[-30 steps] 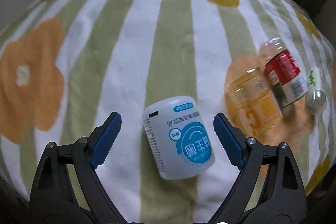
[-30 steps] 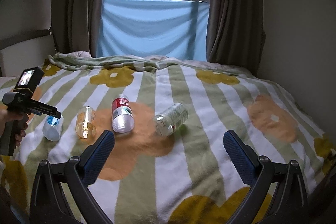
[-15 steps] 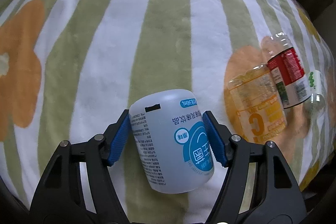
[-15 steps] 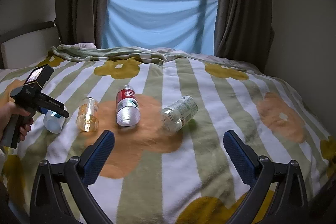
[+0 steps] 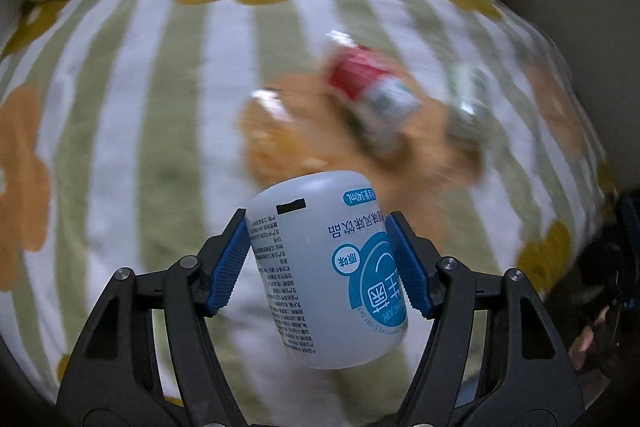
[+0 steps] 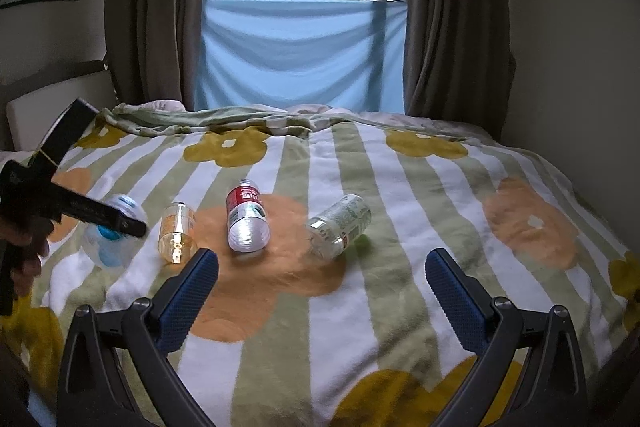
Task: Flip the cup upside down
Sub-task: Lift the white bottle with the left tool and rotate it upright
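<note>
Two views, left wrist first: the left tongs (image 5: 318, 261) are closing their blue pads on both sides of the white cup (image 5: 326, 269), which is the task's own thing.
Cup position, left wrist: it is sitting between the pads with its print reading upside down, its rounded closed end pointing away from the camera, tilted a little; the blurred bedspread (image 5: 132, 99) suggests it is being carried clear of the bed.
Neighbours, left wrist: an orange-tinted cup (image 5: 276, 131), a red-labelled bottle (image 5: 368, 95) and a clear bottle (image 5: 468, 107) are lying smeared by motion beyond it.
Right wrist view: the right tongs (image 6: 318, 291) are hanging wide open over the bedspread (image 6: 400, 187), gripping nothing.
Cup position, right wrist: the white cup (image 6: 114, 231) is showing at the far left, held in the left tongs (image 6: 120, 223), seemingly off the blanket.
Progress: the grasp and lift are looking done; the turn-over and the setting down on the bed are remaining.
</note>
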`<state>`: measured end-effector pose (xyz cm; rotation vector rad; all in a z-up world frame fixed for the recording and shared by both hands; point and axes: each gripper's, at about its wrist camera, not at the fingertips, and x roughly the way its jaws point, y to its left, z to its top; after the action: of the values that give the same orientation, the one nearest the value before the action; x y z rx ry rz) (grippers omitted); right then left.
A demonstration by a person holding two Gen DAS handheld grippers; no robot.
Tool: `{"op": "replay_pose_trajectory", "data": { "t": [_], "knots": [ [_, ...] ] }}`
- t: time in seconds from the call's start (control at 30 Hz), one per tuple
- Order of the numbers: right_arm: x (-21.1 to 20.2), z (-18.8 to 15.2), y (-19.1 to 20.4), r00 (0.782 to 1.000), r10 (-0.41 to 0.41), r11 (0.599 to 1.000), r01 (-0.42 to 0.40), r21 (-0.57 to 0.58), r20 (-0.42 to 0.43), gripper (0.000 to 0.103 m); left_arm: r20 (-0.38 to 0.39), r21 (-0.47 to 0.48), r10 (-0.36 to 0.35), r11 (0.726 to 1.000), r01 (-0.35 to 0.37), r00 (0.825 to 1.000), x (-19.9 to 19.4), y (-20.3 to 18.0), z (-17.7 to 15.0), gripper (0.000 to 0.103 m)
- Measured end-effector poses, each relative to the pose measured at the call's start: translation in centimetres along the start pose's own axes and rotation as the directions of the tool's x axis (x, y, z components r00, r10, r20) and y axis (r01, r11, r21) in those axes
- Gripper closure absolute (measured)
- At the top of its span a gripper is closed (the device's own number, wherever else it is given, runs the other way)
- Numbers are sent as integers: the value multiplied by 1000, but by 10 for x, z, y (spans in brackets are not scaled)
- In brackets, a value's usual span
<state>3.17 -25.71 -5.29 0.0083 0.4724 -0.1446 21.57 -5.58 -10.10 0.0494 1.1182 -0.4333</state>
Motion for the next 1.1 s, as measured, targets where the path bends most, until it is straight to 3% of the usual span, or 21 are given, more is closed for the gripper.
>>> {"op": "replay_pose_trajectory", "data": {
  "t": [0.1,0.23,0.4,0.57,0.6,0.63,0.7,0.9,1.0,1.1],
  "knots": [
    [-8,-1,-7,1000,-14,1000,14,5,5,0,-55,69,-36,997,40,998,20,-36,-7,38],
    [-17,-3,-21,999,-42,999,42,14,-1,0,-105,131,-5,991,19,995,49,-63,-18,38],
    [-21,-9,-39,998,-55,998,56,30,-24,0,-171,135,-1,991,25,985,76,-70,-28,37],
    [-21,-15,-48,997,-60,997,62,46,-46,0,-165,131,1,991,21,986,78,-66,-32,36],
    [-21,-16,-49,997,-58,997,60,50,-49,0,-162,141,10,990,13,987,78,-67,-32,31],
    [-21,-16,-50,997,-53,997,56,56,-53,0,-155,160,35,987,-10,987,79,-71,-31,17],
    [-20,-17,-49,997,-44,997,48,61,-58,0,-120,200,79,978,-54,990,76,-72,-31,0],
    [-18,-11,-43,997,-15,999,19,46,-80,0,0,288,159,945,-152,987,43,-79,-33,0],
    [-15,5,-44,991,91,994,-84,74,-97,0,71,272,172,944,-185,982,14,-70,-41,0],
    [2,31,-43,953,246,967,-228,116,-176,0,134,220,198,949,-224,971,-10,-60,-53,0]
  ]
}}
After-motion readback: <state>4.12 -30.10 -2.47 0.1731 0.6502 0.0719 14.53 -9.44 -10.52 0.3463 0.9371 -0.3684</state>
